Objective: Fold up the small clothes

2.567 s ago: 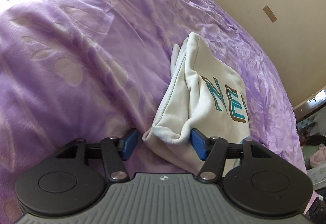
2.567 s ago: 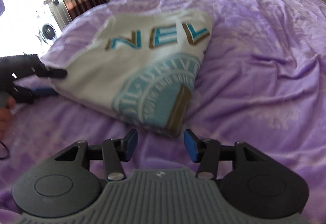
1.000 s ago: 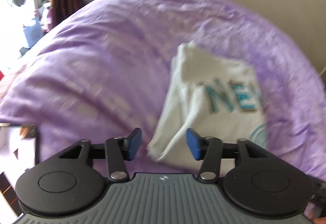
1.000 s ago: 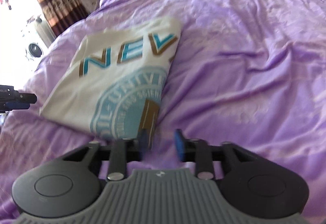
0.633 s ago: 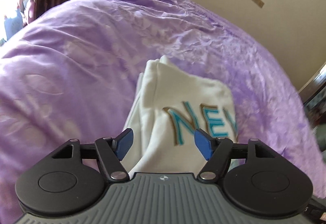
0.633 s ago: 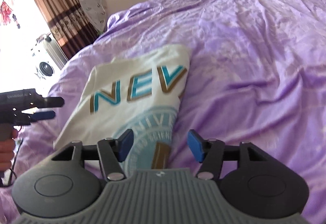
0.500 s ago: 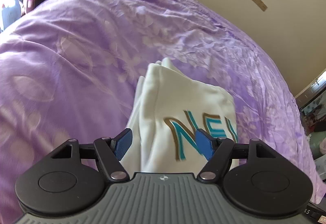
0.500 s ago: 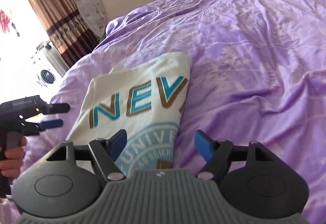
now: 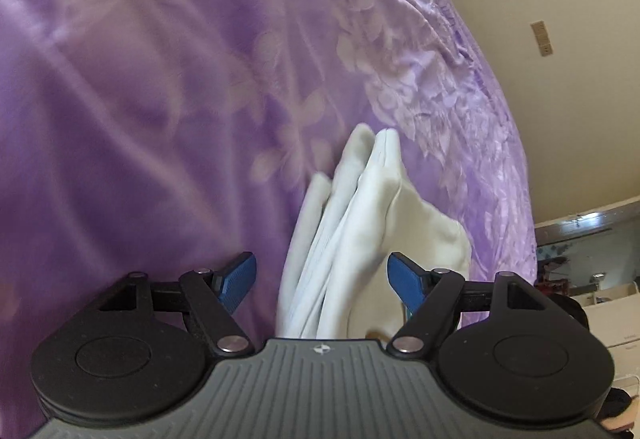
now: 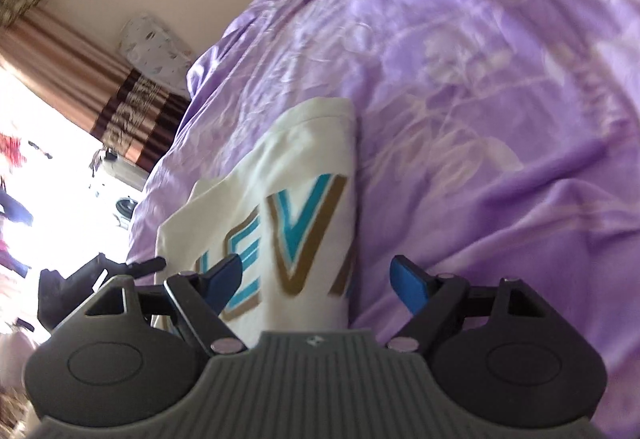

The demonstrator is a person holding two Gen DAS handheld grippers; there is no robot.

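A folded white shirt (image 9: pixel 360 223) with teal and gold letters (image 10: pixel 296 223) lies on a purple bedspread (image 9: pixel 160 79). My left gripper (image 9: pixel 322 275) is open and straddles the shirt's layered left edge. My right gripper (image 10: pixel 316 277) is open over the shirt's right edge, with the printed letters between its blue fingertips. The left gripper also shows in the right wrist view (image 10: pixel 100 279), at the shirt's far side. The shirt's lower part is hidden under both grippers.
The purple bedspread (image 10: pixel 500 99) spreads wide on all sides. A beige wall (image 9: pixel 560 19) stands behind the bed. A brown striped curtain (image 10: pixel 100 91) and a bright window are at the left. White furniture (image 9: pixel 608 315) stands at the bed's right.
Both grippers have moved forward and lower over the shirt, and more of it now lies under them. Both stay open and the shirt lies in the same place.
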